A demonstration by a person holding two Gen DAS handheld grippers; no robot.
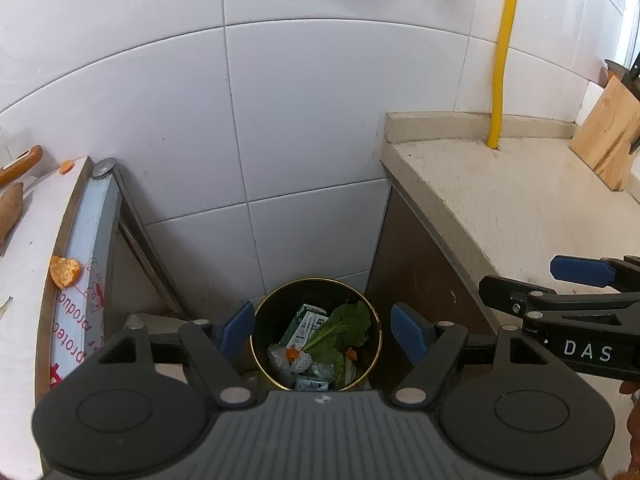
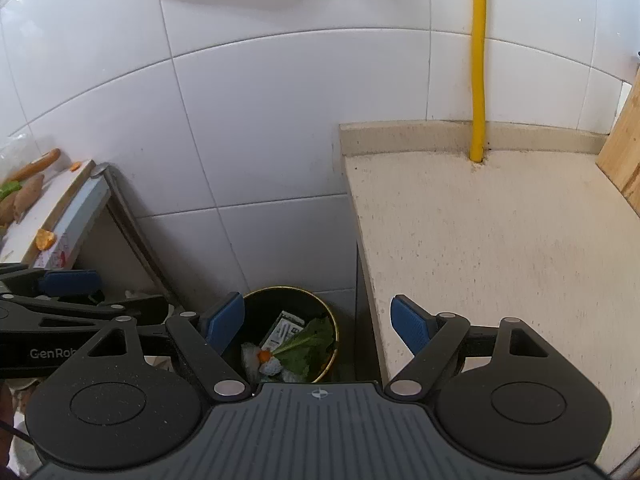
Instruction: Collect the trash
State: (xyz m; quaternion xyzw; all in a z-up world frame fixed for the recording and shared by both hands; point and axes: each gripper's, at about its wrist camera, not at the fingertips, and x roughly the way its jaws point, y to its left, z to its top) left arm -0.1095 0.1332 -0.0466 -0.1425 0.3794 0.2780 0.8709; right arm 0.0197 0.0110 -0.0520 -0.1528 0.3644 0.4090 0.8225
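A black trash bin with a gold rim (image 1: 316,280) stands on the floor in the gap between a white board and a stone counter. Inside it lie a green leaf (image 1: 344,328), a small carton (image 1: 304,322), white foam netting (image 1: 301,361) and orange scraps. My left gripper (image 1: 324,330) hangs open above the bin with nothing between its blue pads. My right gripper (image 2: 316,324) is open and empty too, over the bin (image 2: 288,289) and the counter's edge. An orange peel (image 1: 64,272) lies on the white board at the left.
The beige counter (image 1: 520,208) on the right carries a wooden knife block (image 1: 608,136), and a yellow pipe (image 1: 502,60) runs up the tiled wall. The white board (image 2: 60,200) holds sweet potatoes (image 2: 28,196), a small orange scrap (image 1: 66,166) and a wooden handle.
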